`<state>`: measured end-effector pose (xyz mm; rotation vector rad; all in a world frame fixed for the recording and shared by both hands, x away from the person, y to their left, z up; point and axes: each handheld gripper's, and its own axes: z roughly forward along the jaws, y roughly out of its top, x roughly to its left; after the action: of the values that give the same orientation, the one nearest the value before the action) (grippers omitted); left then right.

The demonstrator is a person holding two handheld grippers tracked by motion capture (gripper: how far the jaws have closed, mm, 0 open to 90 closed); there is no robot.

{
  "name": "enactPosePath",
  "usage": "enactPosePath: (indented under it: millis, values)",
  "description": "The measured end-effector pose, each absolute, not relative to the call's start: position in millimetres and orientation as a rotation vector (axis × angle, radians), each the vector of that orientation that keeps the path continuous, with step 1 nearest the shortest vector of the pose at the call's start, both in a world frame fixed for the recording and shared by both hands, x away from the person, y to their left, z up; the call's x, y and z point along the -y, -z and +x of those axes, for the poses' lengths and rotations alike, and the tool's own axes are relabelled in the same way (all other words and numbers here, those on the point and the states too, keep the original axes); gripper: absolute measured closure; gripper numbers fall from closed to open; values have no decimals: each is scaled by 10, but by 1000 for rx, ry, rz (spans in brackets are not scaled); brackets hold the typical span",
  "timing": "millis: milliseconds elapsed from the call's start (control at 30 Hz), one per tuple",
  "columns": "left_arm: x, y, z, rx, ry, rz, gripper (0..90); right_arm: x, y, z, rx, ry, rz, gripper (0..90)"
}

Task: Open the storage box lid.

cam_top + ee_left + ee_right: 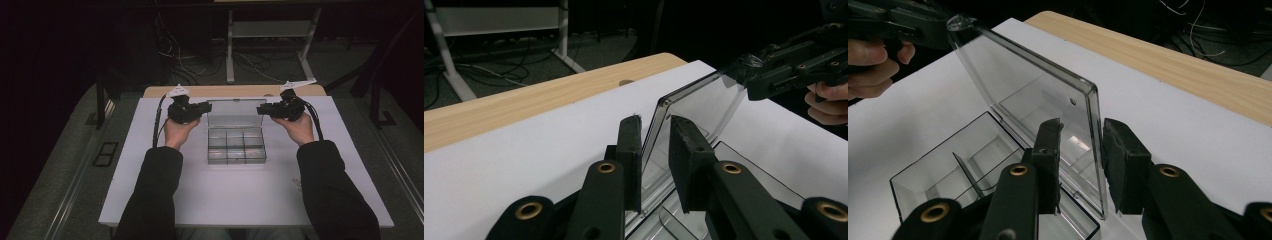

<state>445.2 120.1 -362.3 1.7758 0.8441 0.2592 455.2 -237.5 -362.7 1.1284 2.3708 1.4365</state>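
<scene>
A clear plastic compartment box (236, 146) lies on the white tabletop (165, 190), its lid (235, 114) standing upright at the far side. My left gripper (207, 106) is at the lid's upper left corner and my right gripper (260, 110) is at its upper right corner. In the left gripper view the two jaws straddle the lid's edge (655, 131), which lies close to one jaw with a gap to the other; the left gripper (655, 125) is open. The right gripper (1082, 131) is also open, astride the lid's edge (1094, 125). The box compartments (973, 165) look empty.
A wooden table edge (235, 91) runs behind the white top. Beyond it on the floor are cables (185, 65) and a metal desk frame (230, 45). Both forearms in dark sleeves (155, 190) rest over the near half of the table.
</scene>
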Motion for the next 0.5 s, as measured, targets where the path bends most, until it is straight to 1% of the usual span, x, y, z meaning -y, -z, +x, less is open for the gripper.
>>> enactPosePath:
  millis: [367,500]
  values:
    - [-1189,3657,4527,-870,-260,1750,746,2371,3684,4616,-2347,-1456,1140,700]
    - [-1185,3711,4568,-880,-240,1738,716,2377,3698,4636,-2339,-1472,1145,705]
